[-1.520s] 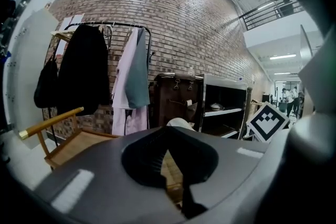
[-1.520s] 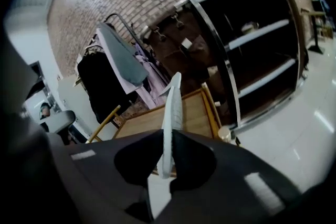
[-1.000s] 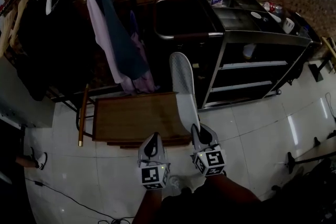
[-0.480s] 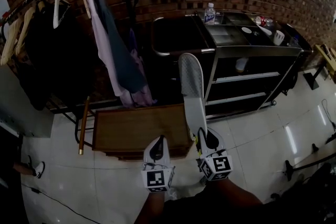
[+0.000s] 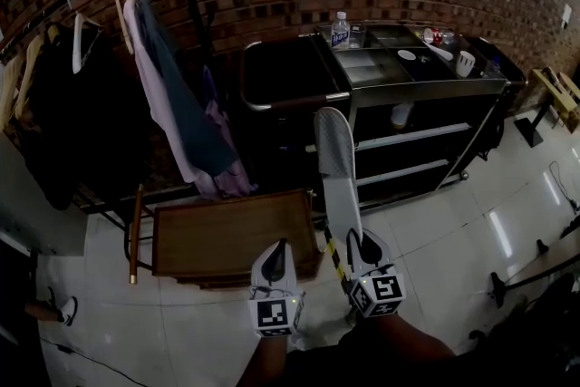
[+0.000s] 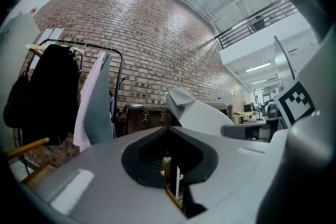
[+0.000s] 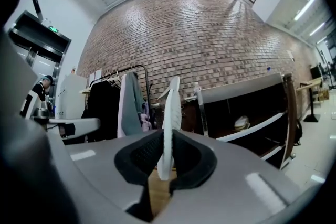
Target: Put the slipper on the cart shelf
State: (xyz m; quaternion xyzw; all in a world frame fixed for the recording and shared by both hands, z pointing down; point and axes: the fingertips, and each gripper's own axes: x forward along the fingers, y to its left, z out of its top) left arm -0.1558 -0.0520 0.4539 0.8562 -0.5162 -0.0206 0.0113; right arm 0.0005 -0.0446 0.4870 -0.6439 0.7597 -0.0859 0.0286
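A long pale grey slipper [image 5: 335, 163] stands on end, its heel pinched in my right gripper [image 5: 358, 242], which is shut on it. Its toe points up towards the black metal cart [image 5: 471, 88] behind it. In the right gripper view the slipper [image 7: 169, 118] rises edge-on from between the dark pads of the right gripper [image 7: 164, 157], with the cart's shelves [image 7: 262, 126] to the right. A second pale slipper [image 5: 403, 115] lies on the cart's upper shelf. My left gripper [image 5: 275, 260] hangs beside the right one, shut and holding nothing; in its own view its jaws [image 6: 169, 157] meet.
A low wooden table [image 5: 231, 231] stands just beyond both grippers. Left of it a clothes rack [image 5: 154, 77] carries hanging garments. A water bottle [image 5: 340, 30] and small cups [image 5: 465, 63] sit on the cart's top. The floor is pale tile [image 5: 462, 222].
The head view has tilted up and shifted, so the cart shows more fully. Both grippers sit slightly lower and further right in the picture. The slipper stays gripped and upright.
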